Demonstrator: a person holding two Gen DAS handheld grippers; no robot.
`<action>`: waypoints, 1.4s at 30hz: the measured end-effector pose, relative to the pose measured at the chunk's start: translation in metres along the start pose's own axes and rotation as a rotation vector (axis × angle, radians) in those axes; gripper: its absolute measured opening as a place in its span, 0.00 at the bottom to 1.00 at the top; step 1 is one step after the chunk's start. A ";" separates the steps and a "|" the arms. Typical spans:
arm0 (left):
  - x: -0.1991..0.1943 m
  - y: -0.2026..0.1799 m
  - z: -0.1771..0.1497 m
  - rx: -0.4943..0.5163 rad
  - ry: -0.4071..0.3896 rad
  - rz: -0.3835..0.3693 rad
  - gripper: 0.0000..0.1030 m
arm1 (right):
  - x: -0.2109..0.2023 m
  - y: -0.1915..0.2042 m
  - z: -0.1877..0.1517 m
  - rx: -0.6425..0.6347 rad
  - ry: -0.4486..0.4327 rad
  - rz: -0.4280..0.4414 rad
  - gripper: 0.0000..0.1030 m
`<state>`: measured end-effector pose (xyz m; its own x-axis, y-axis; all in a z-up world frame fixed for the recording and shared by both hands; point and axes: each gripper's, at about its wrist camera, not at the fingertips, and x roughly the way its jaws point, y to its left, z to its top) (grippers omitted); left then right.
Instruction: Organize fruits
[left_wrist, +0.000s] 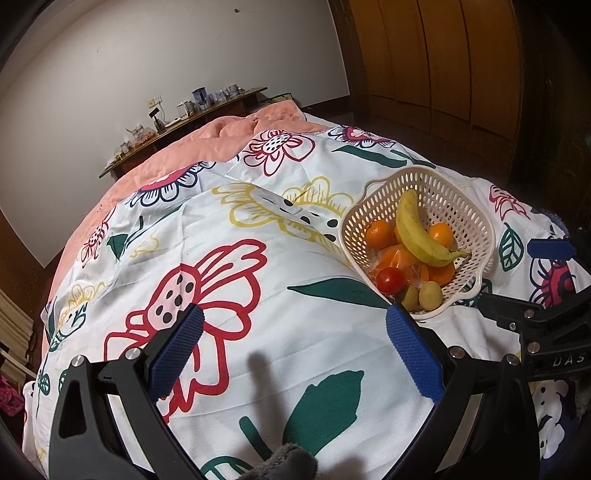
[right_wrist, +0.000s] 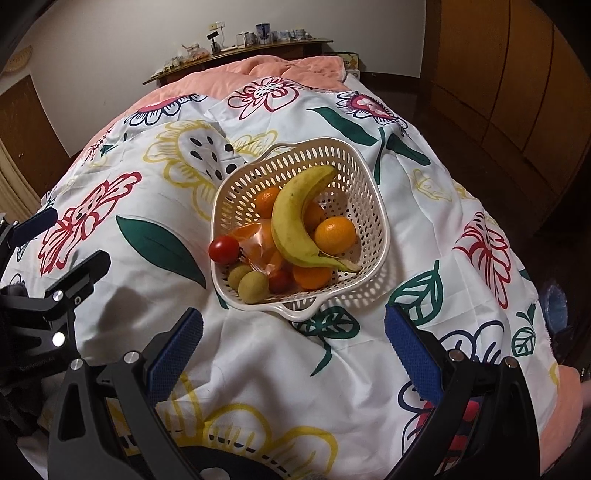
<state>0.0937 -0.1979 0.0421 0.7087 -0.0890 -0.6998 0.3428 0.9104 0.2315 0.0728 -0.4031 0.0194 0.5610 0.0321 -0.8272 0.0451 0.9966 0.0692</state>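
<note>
A cream perforated basket sits on a floral bedsheet. In it lie a yellow banana, several oranges, a red tomato, two small green fruits and orange pieces in clear wrap. My left gripper is open and empty, low over the sheet, left of the basket. My right gripper is open and empty, just in front of the basket's near handle.
The floral sheet covers a bed with a pink quilt behind. A wooden shelf with cups and jars stands at the far wall. Wooden wardrobe doors are at the right.
</note>
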 end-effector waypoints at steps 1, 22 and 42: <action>0.001 -0.001 0.000 0.004 0.001 0.002 0.97 | 0.000 0.000 0.000 -0.002 0.000 0.001 0.95; 0.004 -0.009 0.000 0.041 0.006 0.006 0.97 | 0.004 0.000 -0.002 -0.008 0.001 -0.002 0.95; 0.001 -0.007 0.001 0.032 0.002 0.002 0.97 | 0.002 -0.001 -0.001 0.002 -0.006 0.002 0.95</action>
<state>0.0925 -0.2050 0.0398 0.7084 -0.0860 -0.7005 0.3608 0.8972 0.2548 0.0734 -0.4037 0.0174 0.5657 0.0332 -0.8239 0.0456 0.9964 0.0714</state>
